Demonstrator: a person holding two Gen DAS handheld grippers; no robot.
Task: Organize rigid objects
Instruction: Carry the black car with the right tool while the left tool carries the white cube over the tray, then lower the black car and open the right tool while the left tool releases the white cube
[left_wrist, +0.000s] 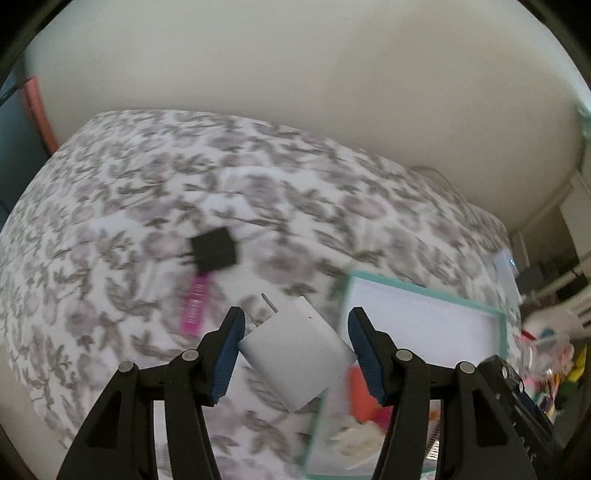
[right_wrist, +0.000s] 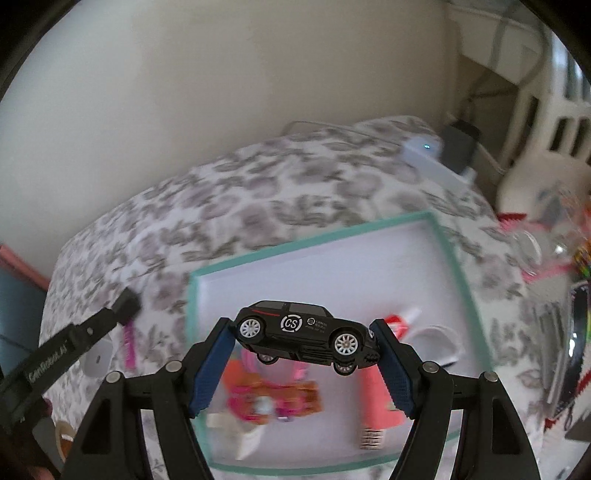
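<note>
**A:** How does the left gripper (left_wrist: 295, 343) stand?

**B:** It is clamped on a white plug adapter (left_wrist: 297, 356), a blocky cube turned corner-on between the blue pads (left_wrist: 229, 354). The near pad presses one corner and the far pad meets the opposite edge. Two metal prongs stick up from the cube's upper left face. It hangs in the air above the flowered bedspread (left_wrist: 147, 177).

**A:** And the right one?

**B:** The right gripper (right_wrist: 303, 334) grasps a black toy car (right_wrist: 306, 334) end to end, bumper against each pad, with its side toward the camera and its wheels tipped down and away. A white "CS" roundel shows on the door.

**A:** What lies beneath them?

**B:** A shallow white tray with a teal rim (right_wrist: 452, 258) rests on the bedspread. The car hangs over it. Inside lie a pink tube (right_wrist: 376, 402), an orange and pink packet (right_wrist: 273, 400) and a white ring-shaped item (right_wrist: 439, 341), all blurred, so what they are is hard to say.

**A:** Anything outside the tray?

**B:** On the cloth to its left sit a black square piece (left_wrist: 214, 247) and, just below it, a magenta stick (left_wrist: 195, 306). A small white device with a blue light (right_wrist: 424, 147) sits at the bed's far corner, near a white chair (right_wrist: 543, 122). In the right wrist view the left gripper's black arm crosses the lower left.
</note>
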